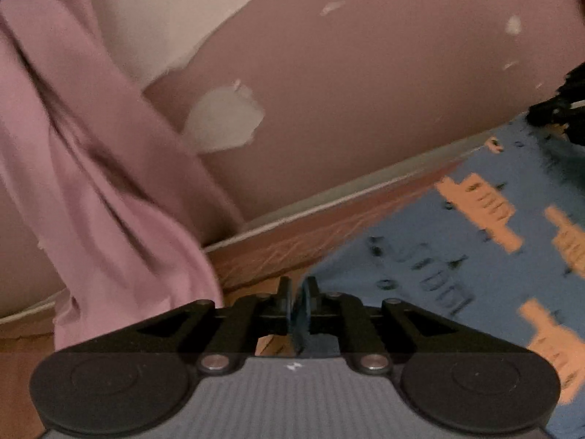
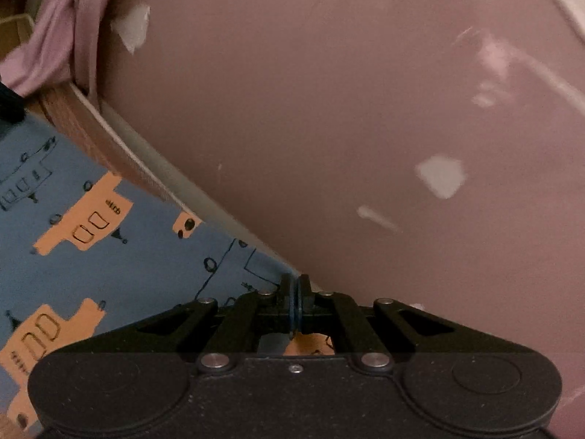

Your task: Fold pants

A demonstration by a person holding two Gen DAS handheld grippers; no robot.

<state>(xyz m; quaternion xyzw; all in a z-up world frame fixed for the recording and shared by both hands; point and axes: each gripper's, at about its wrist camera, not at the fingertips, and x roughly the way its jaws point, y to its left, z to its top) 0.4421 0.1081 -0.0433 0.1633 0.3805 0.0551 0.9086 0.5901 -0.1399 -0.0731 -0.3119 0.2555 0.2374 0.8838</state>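
The pants (image 1: 457,256) are blue cloth printed with orange vehicles. In the left wrist view they spread from my fingertips to the right. My left gripper (image 1: 298,292) is shut, with a blue edge of the pants pinched between its pads. In the right wrist view the pants (image 2: 109,256) stretch away to the left. My right gripper (image 2: 295,289) is shut on their near edge. The dark shape at the far right of the left wrist view (image 1: 559,113) looks like the other gripper, blurred.
A pink cloth (image 1: 91,183) hangs in folds at the left, also seen bunched at the top left (image 2: 65,29). Behind is a mauve wall (image 1: 365,73) with flaked paint patches, a pale baseboard (image 1: 329,197) and a wooden surface (image 1: 22,366) below.
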